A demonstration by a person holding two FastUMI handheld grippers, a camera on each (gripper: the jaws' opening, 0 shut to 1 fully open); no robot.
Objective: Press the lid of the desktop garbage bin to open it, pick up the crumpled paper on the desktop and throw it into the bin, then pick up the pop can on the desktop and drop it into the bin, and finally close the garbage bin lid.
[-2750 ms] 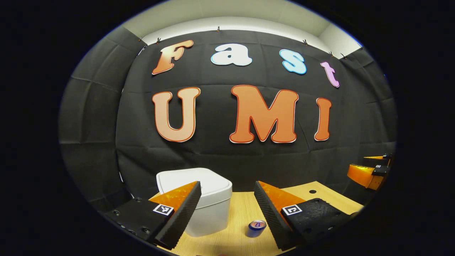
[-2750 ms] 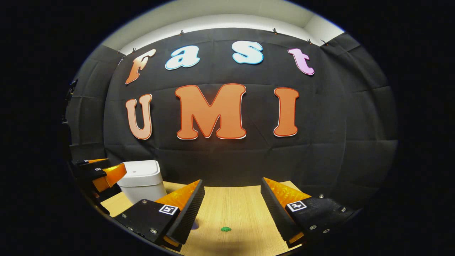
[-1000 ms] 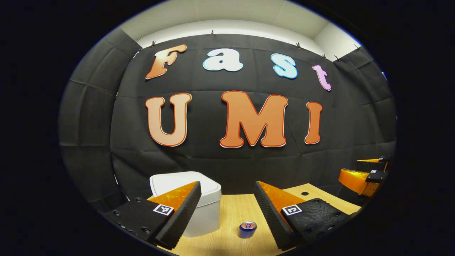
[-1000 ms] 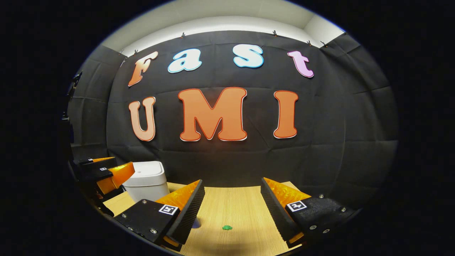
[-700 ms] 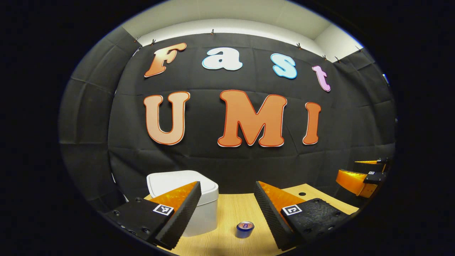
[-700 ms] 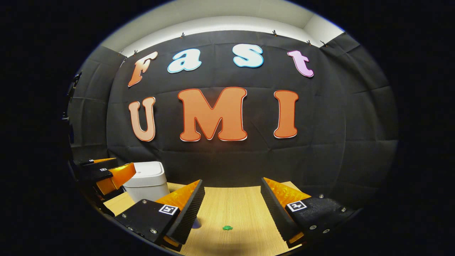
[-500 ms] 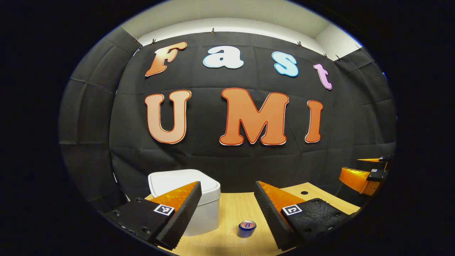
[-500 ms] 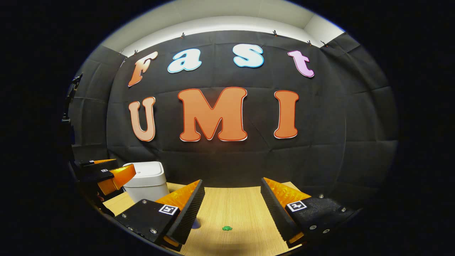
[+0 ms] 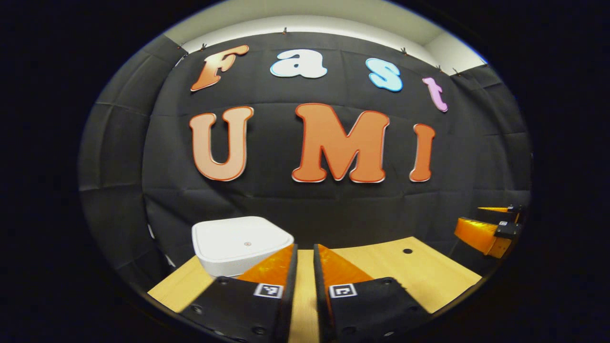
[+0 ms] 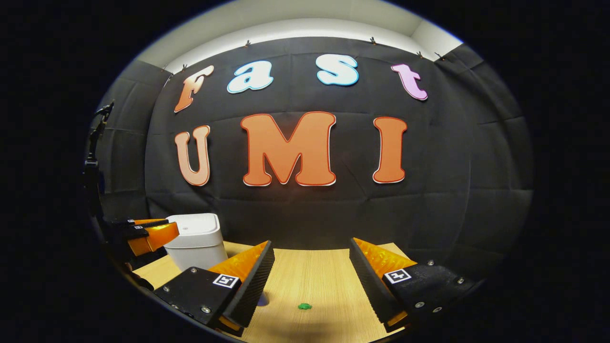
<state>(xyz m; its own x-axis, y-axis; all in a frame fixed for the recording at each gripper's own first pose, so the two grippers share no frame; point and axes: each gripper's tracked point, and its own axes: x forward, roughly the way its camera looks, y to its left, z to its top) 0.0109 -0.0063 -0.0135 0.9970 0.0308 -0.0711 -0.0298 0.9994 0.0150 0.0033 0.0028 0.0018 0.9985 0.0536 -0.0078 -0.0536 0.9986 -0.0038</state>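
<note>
The left gripper [image 9: 305, 250], fingers nearly pressed together on nothing, is hovering just beside the white bin [image 9: 240, 244], probably forming a blunt tip to press its closed lid. The right gripper [image 10: 312, 259], fingers spread, is waiting well apart from the bin over the table [image 10: 314, 281].

Booth dim overall; brightest is pale strip above the wall cloth [image 9: 305, 28], so light comes from overhead. Wooden tabletop [image 10: 314, 281] evenly lit w/ soft shadow at near edge. Both views sharp, no motion blur; strong fisheye bending toward edges.
</note>
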